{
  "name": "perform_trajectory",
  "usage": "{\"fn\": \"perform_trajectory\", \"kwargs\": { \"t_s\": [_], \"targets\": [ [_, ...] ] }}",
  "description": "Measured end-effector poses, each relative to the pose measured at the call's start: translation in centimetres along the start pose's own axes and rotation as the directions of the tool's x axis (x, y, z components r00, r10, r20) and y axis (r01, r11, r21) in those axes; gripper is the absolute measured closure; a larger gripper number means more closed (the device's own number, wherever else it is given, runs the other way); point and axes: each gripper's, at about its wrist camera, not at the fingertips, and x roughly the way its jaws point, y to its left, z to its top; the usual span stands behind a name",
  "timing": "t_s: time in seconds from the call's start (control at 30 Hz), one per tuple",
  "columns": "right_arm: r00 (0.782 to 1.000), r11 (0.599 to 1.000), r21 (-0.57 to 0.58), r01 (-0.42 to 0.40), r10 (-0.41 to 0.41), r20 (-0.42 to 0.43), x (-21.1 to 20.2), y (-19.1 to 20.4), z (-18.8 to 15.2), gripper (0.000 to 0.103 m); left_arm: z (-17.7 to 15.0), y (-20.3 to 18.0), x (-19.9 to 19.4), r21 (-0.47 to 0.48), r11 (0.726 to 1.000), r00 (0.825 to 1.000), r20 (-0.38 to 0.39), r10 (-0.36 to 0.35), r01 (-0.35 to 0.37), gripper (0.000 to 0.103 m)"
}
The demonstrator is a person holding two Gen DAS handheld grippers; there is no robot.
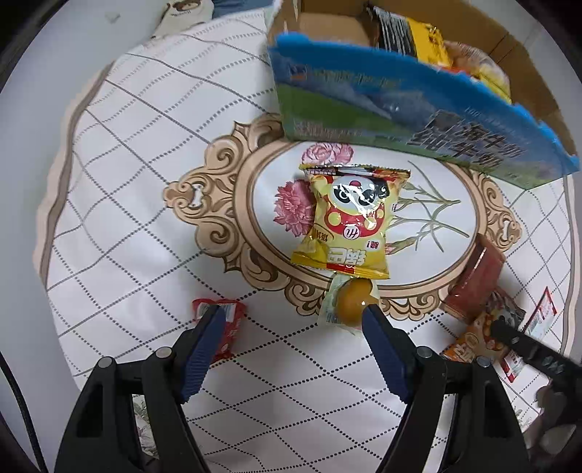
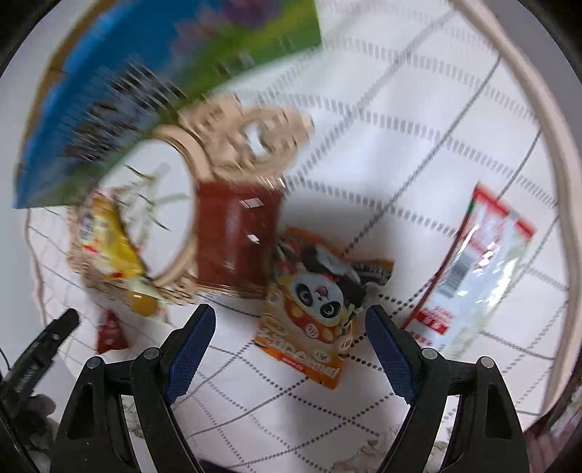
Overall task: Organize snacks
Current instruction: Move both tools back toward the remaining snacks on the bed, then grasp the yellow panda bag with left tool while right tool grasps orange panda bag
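Note:
My left gripper (image 1: pixel 293 313) is open and empty above the tablecloth. A yellow panda snack bag (image 1: pixel 349 218) lies ahead of it. A clear packet with an orange ball (image 1: pixel 351 300) touches its right fingertip. A small red packet (image 1: pixel 227 327) lies by the left finger. My right gripper (image 2: pixel 289 314) is open and empty, over an orange panda snack bag (image 2: pixel 316 305). A dark red packet (image 2: pixel 236 240) lies ahead of it and a clear red-edged packet (image 2: pixel 480 262) to its right. The right wrist view is blurred.
A cardboard box (image 1: pixel 400 109) with a blue and green front stands at the back, with yellow snack bags (image 1: pixel 429 40) inside. It also shows in the right wrist view (image 2: pixel 145 83). The patterned tablecloth (image 1: pixel 127 218) covers a round table. A bear-print cushion (image 1: pixel 185 14) lies beyond.

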Motion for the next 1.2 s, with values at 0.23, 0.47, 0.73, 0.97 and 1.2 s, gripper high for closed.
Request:
{"fn": "perform_trajectory", "kwargs": {
  "t_s": [0.23,0.47,0.73,0.97,1.2],
  "targets": [
    [0.998,0.999,0.014,0.045,-0.045,-0.035,3.6,-0.3,-0.3,0.027,4.2,-2.5,3.5,0.030,0.999,0.998,-0.062,-0.026,0.028,0.026],
    [0.996,0.992,-0.085,0.093,-0.093,0.003,3.7,1.3,-1.8,0.043,6.4,-4.9,6.8,0.063,0.998,0.995,-0.103,-0.017,0.024,0.033],
    [0.985,0.924,-0.342,0.172,-0.157,0.069,2.9,4.7,-1.9,0.045,1.5,-5.0,6.8,0.073,0.996,0.993,-0.114,-0.035,0.043,0.047],
    [0.991,0.952,-0.276,0.132,-0.125,0.042,4.1,4.4,-1.8,0.033,-1.1,-4.5,9.2,-0.005,0.997,0.977,-0.196,-0.082,0.083,0.043],
    [0.986,0.970,-0.188,0.156,-0.143,0.080,4.0,3.8,-2.0,0.047,-1.4,-4.9,9.3,-0.001,0.998,0.986,-0.156,-0.059,0.059,0.048]
  ]
}}
